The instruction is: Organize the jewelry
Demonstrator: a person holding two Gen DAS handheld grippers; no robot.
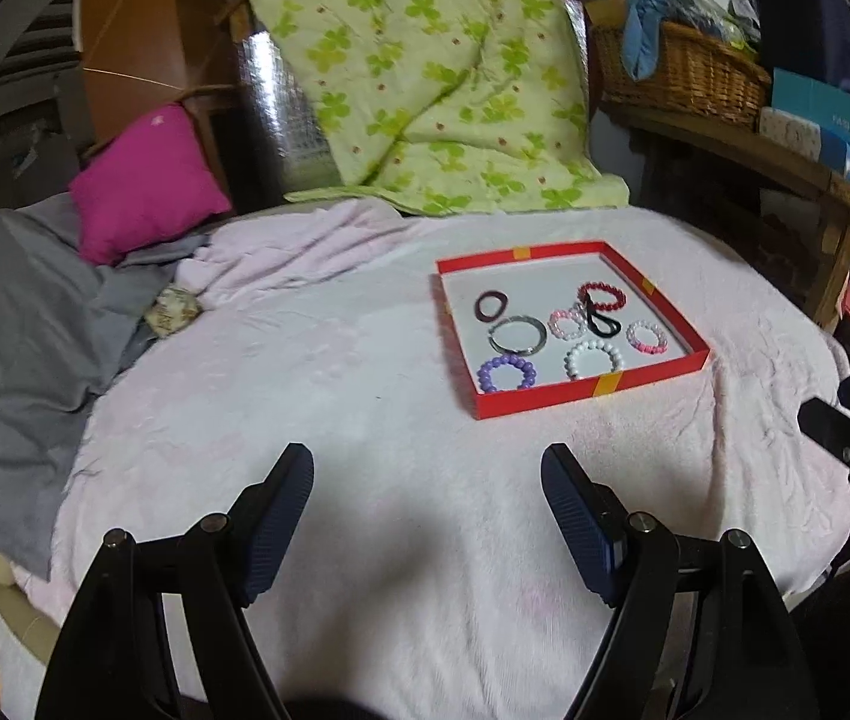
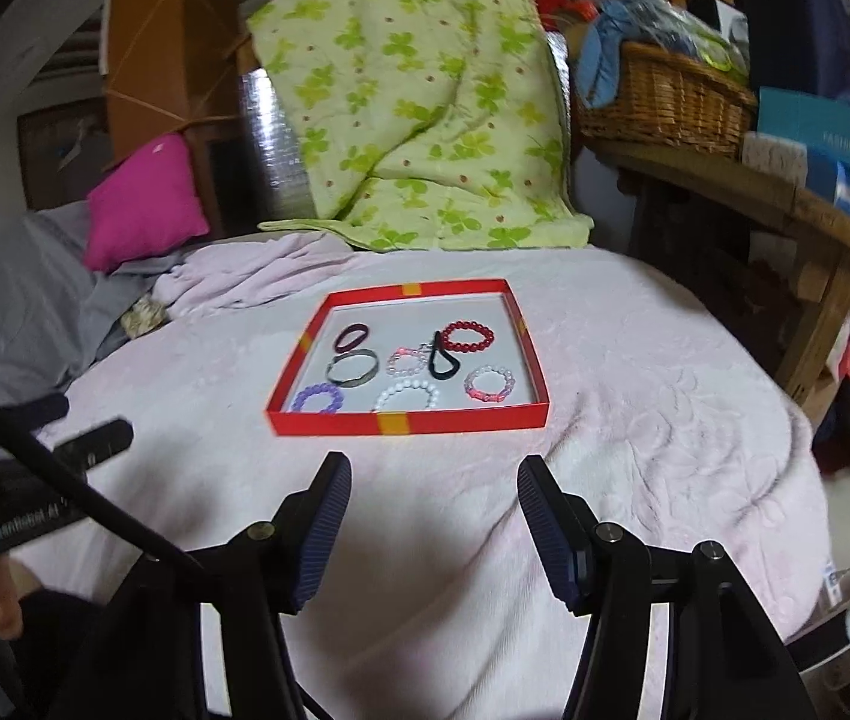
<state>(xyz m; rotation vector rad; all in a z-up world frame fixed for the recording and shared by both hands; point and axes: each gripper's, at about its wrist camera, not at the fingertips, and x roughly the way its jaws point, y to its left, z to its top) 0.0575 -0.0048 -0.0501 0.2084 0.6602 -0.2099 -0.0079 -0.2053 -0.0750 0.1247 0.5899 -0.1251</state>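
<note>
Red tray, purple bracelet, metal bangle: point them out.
red tray [image 2: 329,422], right wrist view, near wall.
purple bracelet [image 1: 506,371], left wrist view, centre of its bead ring.
metal bangle [image 2: 369,376], right wrist view, right side of its band.

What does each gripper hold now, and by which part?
Nothing is held. The left gripper and the right gripper are both open above the pink blanket.

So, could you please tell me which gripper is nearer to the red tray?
Right. The right gripper sits just short of the red tray, facing it squarely; the left gripper hangs farther back, off to the tray's left.
</note>
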